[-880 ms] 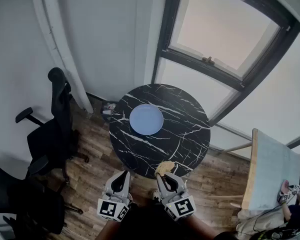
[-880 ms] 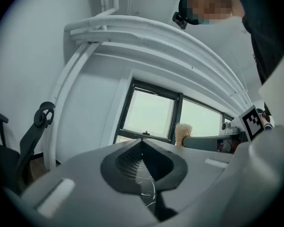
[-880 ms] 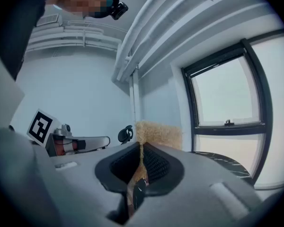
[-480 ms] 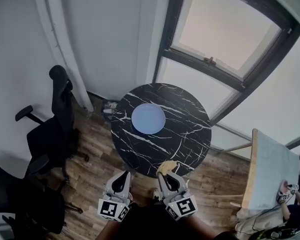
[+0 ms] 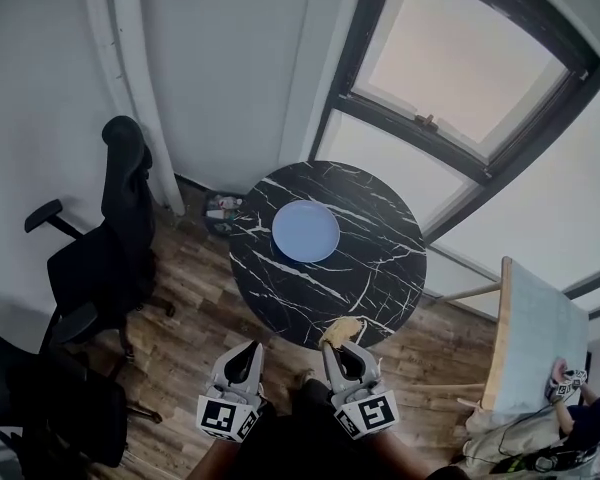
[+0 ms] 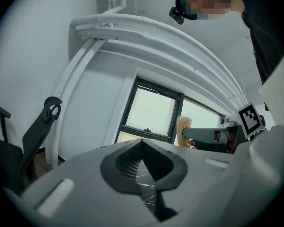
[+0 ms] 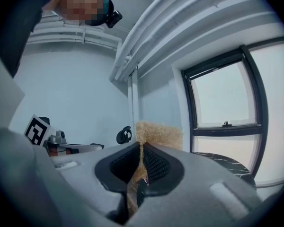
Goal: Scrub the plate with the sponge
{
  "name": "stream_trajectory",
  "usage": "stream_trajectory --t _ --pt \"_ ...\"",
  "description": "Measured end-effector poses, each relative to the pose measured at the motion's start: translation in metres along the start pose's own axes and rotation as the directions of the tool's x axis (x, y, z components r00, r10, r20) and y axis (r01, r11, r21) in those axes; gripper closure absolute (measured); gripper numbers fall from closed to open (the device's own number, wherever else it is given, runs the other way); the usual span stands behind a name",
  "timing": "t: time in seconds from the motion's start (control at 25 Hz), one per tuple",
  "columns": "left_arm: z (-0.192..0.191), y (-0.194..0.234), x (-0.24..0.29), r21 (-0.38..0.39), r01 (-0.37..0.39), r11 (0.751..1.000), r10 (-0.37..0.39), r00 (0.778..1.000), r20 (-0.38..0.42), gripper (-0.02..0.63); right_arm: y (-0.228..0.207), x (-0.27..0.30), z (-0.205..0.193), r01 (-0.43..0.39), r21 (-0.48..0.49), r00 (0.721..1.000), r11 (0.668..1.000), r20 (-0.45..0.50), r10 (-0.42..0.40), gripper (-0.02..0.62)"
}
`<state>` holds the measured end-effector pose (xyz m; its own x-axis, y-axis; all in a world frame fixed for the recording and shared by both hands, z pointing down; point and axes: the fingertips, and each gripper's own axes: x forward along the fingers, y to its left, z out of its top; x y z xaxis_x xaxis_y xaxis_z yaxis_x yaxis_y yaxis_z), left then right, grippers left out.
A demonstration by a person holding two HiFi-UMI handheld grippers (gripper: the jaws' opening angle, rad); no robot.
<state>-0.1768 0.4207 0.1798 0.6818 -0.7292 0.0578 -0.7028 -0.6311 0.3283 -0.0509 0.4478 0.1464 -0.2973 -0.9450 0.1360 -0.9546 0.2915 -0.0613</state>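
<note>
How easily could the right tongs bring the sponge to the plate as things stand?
Probably yes: the right tongs, shut on the sponge, hover at the near edge of the table, and only bare marble lies between them and the plate.

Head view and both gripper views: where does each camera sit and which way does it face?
Head view: on the person's head, looking down at marble table, blue plate, left gripper, right gripper.
Left gripper view: on the left gripper, facing the window; its shut jaws show.
Right gripper view: on the right gripper, facing wall and window; jaws clamp the sponge.
Shared: sponge in all three.
</note>
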Motion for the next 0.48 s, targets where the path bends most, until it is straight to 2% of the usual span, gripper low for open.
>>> stream_trajectory --t 0.24,0.48 --pt "-0.013 0.013 0.011 -0.031 0.000 1.000 -0.001 1.000 -0.025 0.606 -0.009 0.010 -0.009 0.024 -0.010 1.000 1.000 -0.017 -0.024 0.574" --pt "-0.022 0.015 0.057 -0.021 -0.009 1.000 0.008 0.999 -0.051 0.606 -0.046 0.036 -0.013 0.001 0.002 1.000 1.000 -0.023 -0.001 0.574"
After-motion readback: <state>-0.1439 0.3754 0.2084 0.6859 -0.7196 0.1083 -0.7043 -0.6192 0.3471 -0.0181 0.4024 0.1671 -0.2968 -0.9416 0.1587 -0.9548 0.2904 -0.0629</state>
